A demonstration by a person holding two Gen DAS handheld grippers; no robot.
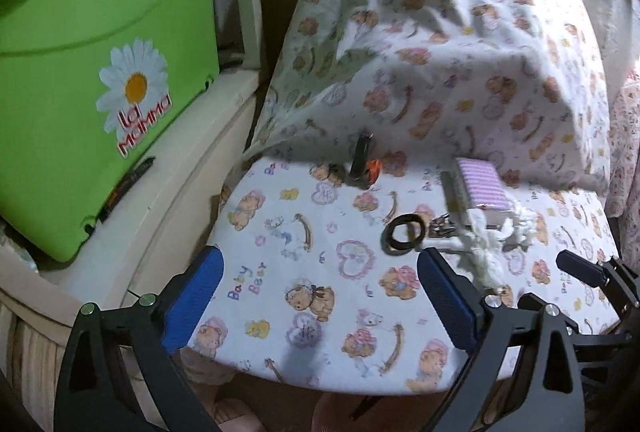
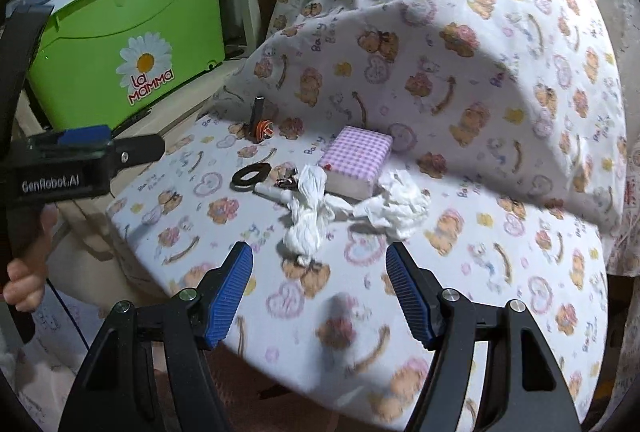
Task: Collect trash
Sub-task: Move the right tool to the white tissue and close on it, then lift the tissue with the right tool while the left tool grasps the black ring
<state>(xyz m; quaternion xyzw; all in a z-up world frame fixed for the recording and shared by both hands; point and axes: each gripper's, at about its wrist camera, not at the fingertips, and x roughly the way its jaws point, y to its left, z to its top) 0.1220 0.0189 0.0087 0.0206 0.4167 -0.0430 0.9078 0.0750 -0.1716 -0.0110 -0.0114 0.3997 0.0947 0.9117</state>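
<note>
Two white tissues lie on the bear-print cloth [image 2: 460, 292] of a small table: a twisted tissue [image 2: 308, 216] and a crumpled tissue [image 2: 396, 204]. My right gripper [image 2: 318, 260] is open just in front of the twisted one, with nothing between its blue pads [image 2: 228, 296]. My left gripper [image 1: 320, 292] is open wide over the cloth, also holding nothing. In the left wrist view the twisted tissue [image 1: 484, 236] lies just past its right finger. A green bin [image 1: 80, 92] with a white rim and a daisy label stands to the left, and shows as the green bin [image 2: 128, 56] in the right wrist view.
A purple checked box [image 2: 356, 160], a black ring [image 2: 250, 176], keys and a small orange item [image 2: 264, 128] beside a dark upright piece lie behind the tissues. The cloth drapes up over something at the back. A hand [image 2: 24, 280] holds the left gripper [image 2: 140, 148] at the left.
</note>
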